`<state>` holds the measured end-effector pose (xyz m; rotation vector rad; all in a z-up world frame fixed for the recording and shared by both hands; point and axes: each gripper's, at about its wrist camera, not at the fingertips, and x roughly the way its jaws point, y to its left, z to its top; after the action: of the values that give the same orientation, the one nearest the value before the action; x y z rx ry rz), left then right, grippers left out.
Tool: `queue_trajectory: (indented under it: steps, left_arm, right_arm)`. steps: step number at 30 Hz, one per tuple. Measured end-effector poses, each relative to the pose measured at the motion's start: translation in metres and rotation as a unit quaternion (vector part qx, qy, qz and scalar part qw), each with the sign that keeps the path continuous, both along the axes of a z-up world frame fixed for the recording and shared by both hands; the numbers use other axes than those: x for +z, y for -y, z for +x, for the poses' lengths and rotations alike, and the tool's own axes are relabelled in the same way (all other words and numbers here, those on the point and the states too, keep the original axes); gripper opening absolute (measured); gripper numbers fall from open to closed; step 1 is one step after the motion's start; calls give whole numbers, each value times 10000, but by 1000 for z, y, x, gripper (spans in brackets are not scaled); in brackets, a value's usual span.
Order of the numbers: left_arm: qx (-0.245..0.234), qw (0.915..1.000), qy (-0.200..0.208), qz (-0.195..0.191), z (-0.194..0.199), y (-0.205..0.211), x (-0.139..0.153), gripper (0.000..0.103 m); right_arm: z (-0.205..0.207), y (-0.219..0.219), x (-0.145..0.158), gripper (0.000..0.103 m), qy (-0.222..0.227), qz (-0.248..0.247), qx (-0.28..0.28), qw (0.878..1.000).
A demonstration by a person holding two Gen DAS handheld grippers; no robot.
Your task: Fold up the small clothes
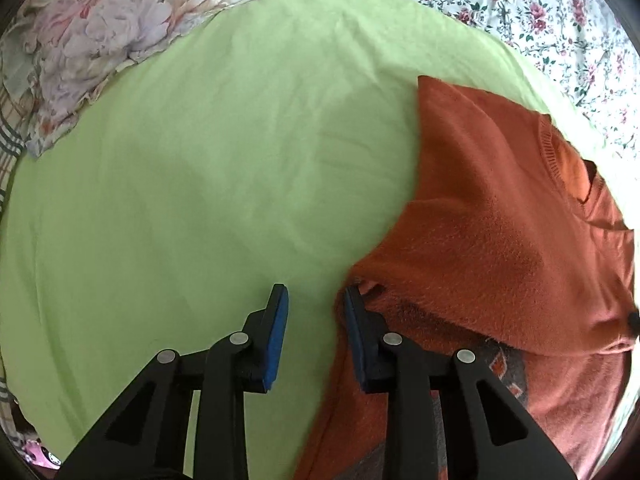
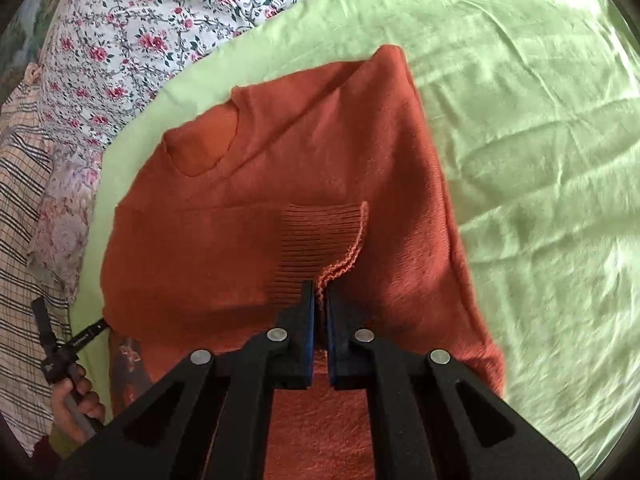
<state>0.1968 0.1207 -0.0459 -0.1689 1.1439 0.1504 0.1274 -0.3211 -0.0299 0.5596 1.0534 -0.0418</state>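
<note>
Right wrist view — floral quilt (image 2: 132,32) beside green sheet (image 2: 540,160).

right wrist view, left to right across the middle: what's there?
Plaid fabric → floral fabric → orange sweater with its ribbed cuff → green sheet.

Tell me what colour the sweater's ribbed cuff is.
Burnt orange, same as the rest of the sweater; the ribbed cuff shows best in the right wrist view.
</note>
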Motion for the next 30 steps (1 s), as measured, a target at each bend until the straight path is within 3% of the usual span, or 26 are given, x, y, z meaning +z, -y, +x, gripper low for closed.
queue_trajectory:
  steps: [4,9,12,14,16,19,23,26,27,28,30]
  left_arm:
    - [-1007,9937,330,-370,-17,22,28,25]
    - [-2399,9641,384,-1070,-45,107,38,25]
    - [-2912,9497,485,-1045,-45,166,32,28]
    - [-3033,9465,630,-903,-36,196,26,30]
    - [-2962,9504,632,-704,-14,210,16,31]
    - [-2450,9674,606,-219,16,199,3,31]
    - [-1466,9880,481,-104,34,130,-5,24]
    - [-673,9970,392,22,30,72,-5,30]
    - [-471,9982,377,-29,28,51,-6,26]
    - [-373,9984,329,-284,26,36,-8,14]
    - [-255,9972,259,-661,21,17,-12,12]
  right_arm:
    - [11,-4,33,5,403,76,119,9991]
    - [25,-11,64,5,824,291,140,9961]
    - [34,-18,82,5,1100,475,117,9927]
    - [38,-24,96,5,1290,531,153,9901]
    - [40,-29,108,5,1457,541,215,9876]
    - [41,-32,118,5,1580,447,272,9860]
    - [34,-18,108,5,1468,423,120,9882]
    - [25,-3,87,5,1268,467,-87,9908]
    - [22,1,79,5,1174,465,-152,9919]
    - [20,4,69,5,1068,459,-207,9930]
    - [16,8,53,5,886,473,-274,9946]
